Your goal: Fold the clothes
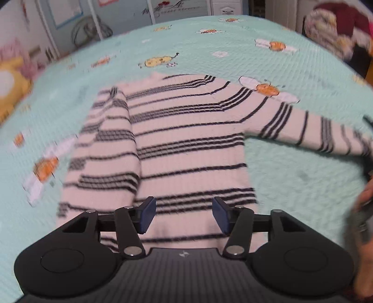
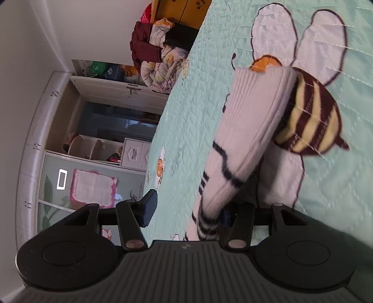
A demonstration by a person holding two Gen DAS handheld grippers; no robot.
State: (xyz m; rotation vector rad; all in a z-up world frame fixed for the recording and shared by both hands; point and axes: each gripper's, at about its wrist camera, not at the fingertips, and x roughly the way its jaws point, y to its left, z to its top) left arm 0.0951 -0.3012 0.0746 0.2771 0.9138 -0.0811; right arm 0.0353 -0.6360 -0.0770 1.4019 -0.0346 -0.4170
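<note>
Sweater (image 1: 186, 130), white with black stripes, lies flat on the bed (image 1: 291, 177), on a mint quilt with bee prints. Collar points to the far side, hem toward the left camera. One sleeve (image 1: 105, 149) is folded in over the body along the left edge. The other sleeve (image 1: 314, 130) stretches out to the right, off toward the frame edge.

Left claw (image 1: 184, 215) hangs over the hem end, tilted down at it. Jaws stand well apart, nothing between the pads, only sweater fabric below them. No contact that I can see. View is motion-blurred.

Right claw (image 2: 186, 211) is rolled on its side, so the room looks tipped over. Jaws are wide. The outstretched sleeve (image 2: 244, 130) runs up from the right finger (image 2: 235, 221), cuff end resting on a big bee print (image 2: 310, 116). Sleeve fabric lies against the right pad; the left pad (image 2: 149, 207) is clear of it, so no pinch.

A hand (image 1: 363, 233) shows blurred at the right edge of the left view.

Around the bed: pile of bedding and a dark red jacket (image 2: 149, 46) at the far corner, a wooden cabinet (image 2: 181, 11) behind it, a white wardrobe (image 2: 98, 144) with open shelves, a yellow plush toy (image 1: 11, 88) off the left edge. Quilt around the sweater is bare apart from the prints.
</note>
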